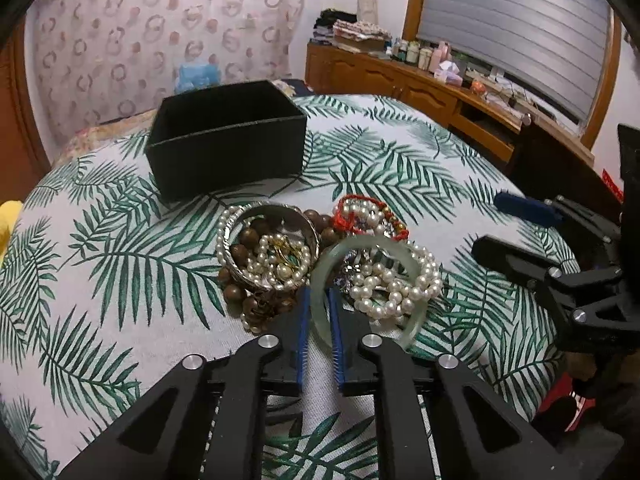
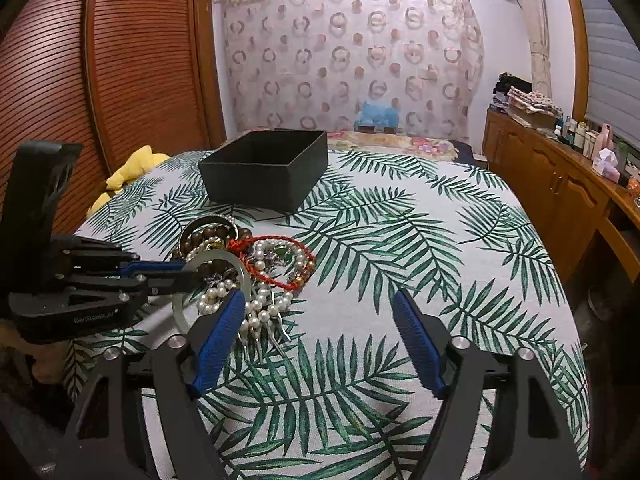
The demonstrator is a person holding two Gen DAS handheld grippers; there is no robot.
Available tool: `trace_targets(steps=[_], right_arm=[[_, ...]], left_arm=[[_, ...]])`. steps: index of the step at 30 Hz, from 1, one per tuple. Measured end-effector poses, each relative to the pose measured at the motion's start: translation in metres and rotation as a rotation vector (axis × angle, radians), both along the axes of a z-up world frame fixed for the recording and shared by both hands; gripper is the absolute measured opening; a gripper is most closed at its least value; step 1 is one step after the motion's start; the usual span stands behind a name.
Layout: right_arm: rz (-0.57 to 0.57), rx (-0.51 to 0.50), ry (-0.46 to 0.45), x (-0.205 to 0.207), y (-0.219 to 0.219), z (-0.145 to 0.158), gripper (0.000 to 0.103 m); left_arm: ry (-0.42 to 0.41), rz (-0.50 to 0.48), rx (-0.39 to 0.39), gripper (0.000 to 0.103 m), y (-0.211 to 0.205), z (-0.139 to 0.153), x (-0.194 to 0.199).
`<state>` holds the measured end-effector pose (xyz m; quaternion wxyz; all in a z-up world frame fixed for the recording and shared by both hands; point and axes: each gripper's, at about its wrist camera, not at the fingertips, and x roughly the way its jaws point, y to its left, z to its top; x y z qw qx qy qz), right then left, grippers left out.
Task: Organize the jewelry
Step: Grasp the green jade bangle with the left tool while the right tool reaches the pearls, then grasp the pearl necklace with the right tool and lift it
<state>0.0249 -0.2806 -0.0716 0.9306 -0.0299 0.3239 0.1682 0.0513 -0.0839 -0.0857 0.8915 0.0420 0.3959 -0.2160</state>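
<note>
A heap of jewelry lies on the leaf-print cloth: pearl strands [image 1: 394,286], brown wooden beads [image 1: 236,292], a silver bangle [image 1: 236,216] and a red cord bracelet [image 1: 352,206]. My left gripper [image 1: 319,294] is shut on a pale green jade bangle [image 1: 362,246], held tilted at the heap's near edge; it also shows in the right wrist view [image 2: 240,270]. My right gripper [image 2: 320,300] is open and empty, just right of the heap [image 2: 260,276]. An open black box [image 1: 224,140] stands behind the heap, also in the right wrist view [image 2: 266,168].
The leaf-print cloth [image 2: 420,240] covers a bed-like surface with bare room to the right. A wooden cabinet [image 2: 560,184] with bottles runs along the right wall. A yellow soft toy [image 2: 132,172] lies at the far left edge.
</note>
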Motion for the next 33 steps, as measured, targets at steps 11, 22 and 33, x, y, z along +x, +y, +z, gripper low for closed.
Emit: trace_targets(steps=[11,22,33], right_arm=[[0.113,0.018,0.044,0.0,0.02,-0.003,0.066],[0.198,-0.014,0.043,0.007,0.046,0.002,0.065],[0.294,-0.036,0.045,0.035,0.084,0.005,0.05]], left_arm=[[-0.154,0.072,-0.049,0.007,0.024,0.04,-0.017],[-0.23,0.137,-0.067,0.008,0.055,0.067,-0.016],[-0.263,0.13,-0.053,0.008,0.059,0.077,-0.012]])
